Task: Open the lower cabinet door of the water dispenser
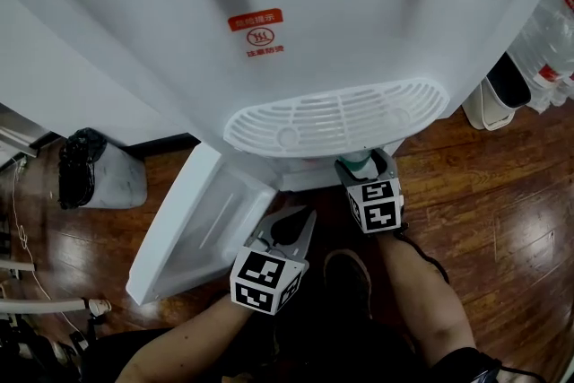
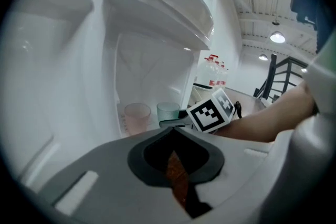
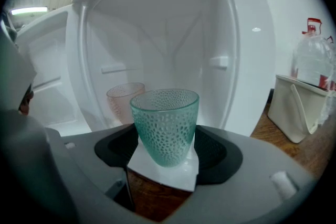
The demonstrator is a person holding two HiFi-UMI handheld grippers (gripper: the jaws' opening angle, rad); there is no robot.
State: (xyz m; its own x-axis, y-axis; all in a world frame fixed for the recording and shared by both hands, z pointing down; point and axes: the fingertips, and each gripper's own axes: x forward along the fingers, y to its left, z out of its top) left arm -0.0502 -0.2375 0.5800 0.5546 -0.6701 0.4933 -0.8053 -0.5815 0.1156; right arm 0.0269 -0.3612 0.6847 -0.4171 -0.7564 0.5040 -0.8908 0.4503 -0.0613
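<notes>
The lower cabinet door (image 1: 193, 224) of the water dispenser (image 1: 359, 31) already stands open at the left. Our right gripper (image 3: 165, 157) clamps a green cup (image 3: 165, 123) at the cabinet mouth. Our left gripper (image 2: 170, 131) is almost closed and empty. The next move, we think, is only to guide the cup carefully past the pink cup (image 3: 125, 99).

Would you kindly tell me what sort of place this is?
Probably a large indoor hall or workspace: a water dispenser on a wooden floor, water bottles nearby, lamps on a high ceiling.
</notes>
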